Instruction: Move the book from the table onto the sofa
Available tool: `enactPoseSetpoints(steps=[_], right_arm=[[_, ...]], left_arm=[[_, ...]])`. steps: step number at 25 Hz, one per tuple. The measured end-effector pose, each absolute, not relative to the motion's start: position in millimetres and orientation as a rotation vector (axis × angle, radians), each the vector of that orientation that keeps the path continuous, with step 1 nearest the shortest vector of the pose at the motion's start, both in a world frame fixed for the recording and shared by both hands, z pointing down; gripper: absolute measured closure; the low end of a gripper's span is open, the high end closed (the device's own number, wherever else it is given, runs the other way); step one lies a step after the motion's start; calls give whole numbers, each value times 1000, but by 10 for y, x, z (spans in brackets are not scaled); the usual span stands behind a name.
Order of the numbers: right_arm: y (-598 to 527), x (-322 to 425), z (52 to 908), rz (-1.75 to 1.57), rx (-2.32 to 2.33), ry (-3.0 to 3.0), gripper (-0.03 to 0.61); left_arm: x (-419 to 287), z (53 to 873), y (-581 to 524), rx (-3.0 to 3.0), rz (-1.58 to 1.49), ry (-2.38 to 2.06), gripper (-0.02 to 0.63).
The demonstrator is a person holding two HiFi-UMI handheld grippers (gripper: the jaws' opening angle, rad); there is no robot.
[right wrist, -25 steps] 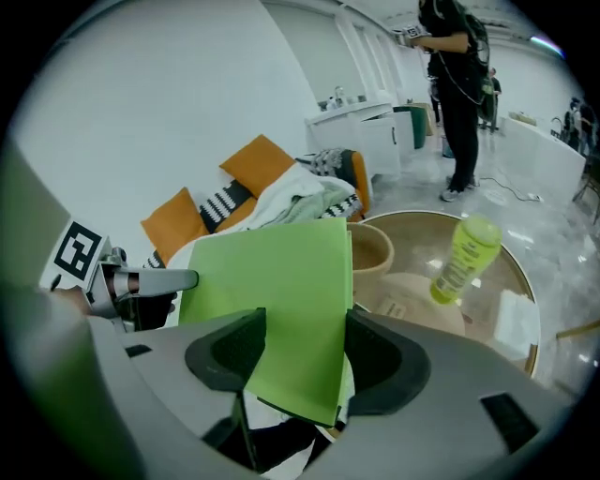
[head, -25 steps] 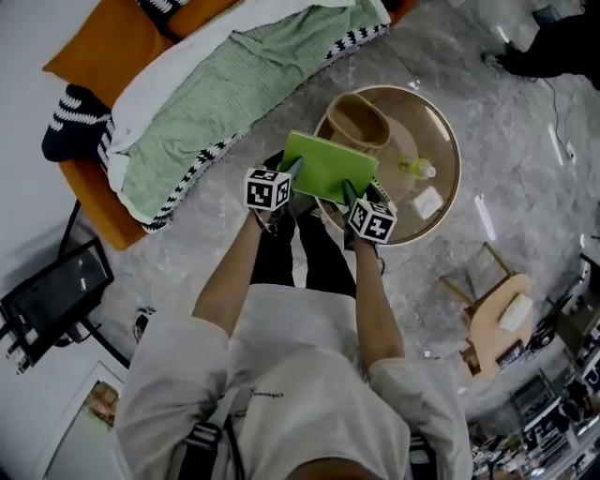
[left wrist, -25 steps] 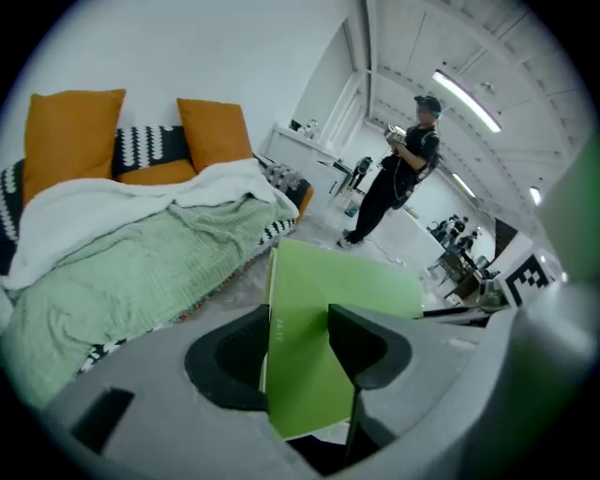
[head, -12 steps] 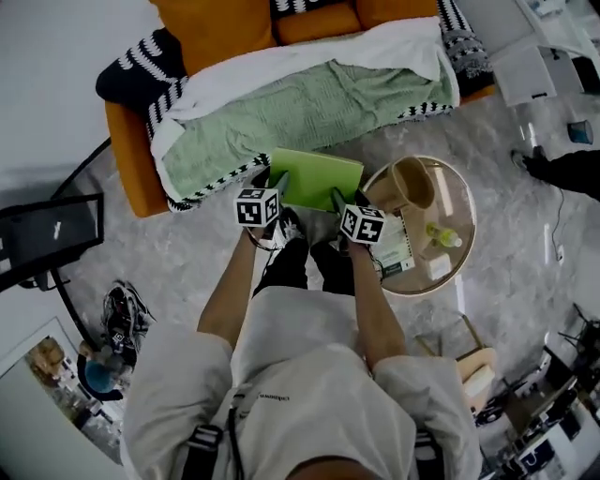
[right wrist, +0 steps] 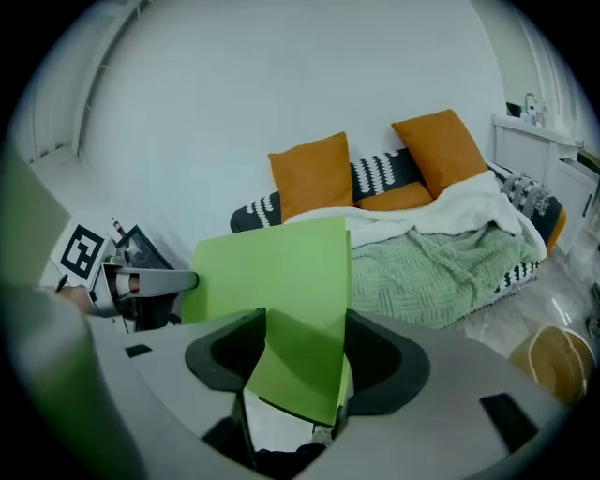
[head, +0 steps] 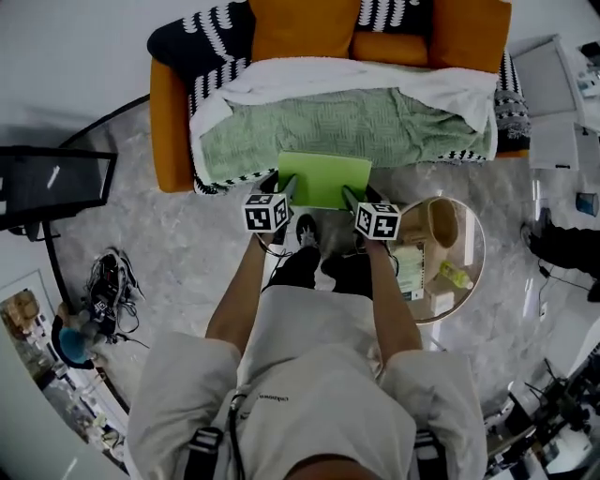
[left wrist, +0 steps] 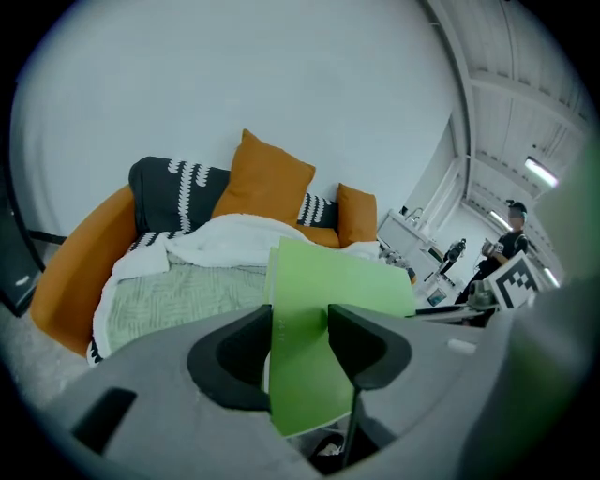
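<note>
The green book (head: pixel 324 178) is in the air, carried flat between the two grippers, just in front of the orange sofa (head: pixel 170 123). In the head view its far edge overlaps the black-and-white hem of the green blanket (head: pixel 361 125) spread over the seat. The left gripper (head: pixel 284 186) has its jaws clamped on the book's left edge. The right gripper (head: pixel 350 196) is clamped in the same way on the right edge. Each gripper view shows the green cover pinched between the dark pads.

A second ago the book hung over the near rim of the round table (head: pixel 475 274), with the sofa lying at a slant in the upper left of the head view. Now the book has left the table altogether, and the table sits off to the person's right. The woven basket (head: pixel 439 223) and the yellow-green bottle (head: pixel 455 275) stand on the table as before. The sofa has come round to lie square ahead, with its orange cushions (head: pixel 302 26) at the top of the view. Both grips on the book look unchanged, and the book has kept its level pose. The person's feet stand on the grey marbled floor (head: pixel 192 258) below the book.
</note>
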State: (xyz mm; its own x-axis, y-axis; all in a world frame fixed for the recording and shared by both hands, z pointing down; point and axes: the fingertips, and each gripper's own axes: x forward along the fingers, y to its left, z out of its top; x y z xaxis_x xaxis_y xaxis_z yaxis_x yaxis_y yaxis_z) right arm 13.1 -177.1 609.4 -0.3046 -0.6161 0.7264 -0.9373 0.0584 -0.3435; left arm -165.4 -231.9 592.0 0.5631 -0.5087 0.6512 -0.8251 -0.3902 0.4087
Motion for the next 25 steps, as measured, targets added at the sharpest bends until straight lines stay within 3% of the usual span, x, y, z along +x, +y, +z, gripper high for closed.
enactPoseSetpoints(steps=[9, 25], right_arm=[[-2290, -224, 6097, 1082, 1486, -2021, 344], [-3298, 336, 6654, 1094, 1443, -2065, 345]], left_arm=[[-2051, 5924, -2701, 2026, 531, -1132, 417], [-1567, 6677, -3400, 1933, 565, -1102, 426]])
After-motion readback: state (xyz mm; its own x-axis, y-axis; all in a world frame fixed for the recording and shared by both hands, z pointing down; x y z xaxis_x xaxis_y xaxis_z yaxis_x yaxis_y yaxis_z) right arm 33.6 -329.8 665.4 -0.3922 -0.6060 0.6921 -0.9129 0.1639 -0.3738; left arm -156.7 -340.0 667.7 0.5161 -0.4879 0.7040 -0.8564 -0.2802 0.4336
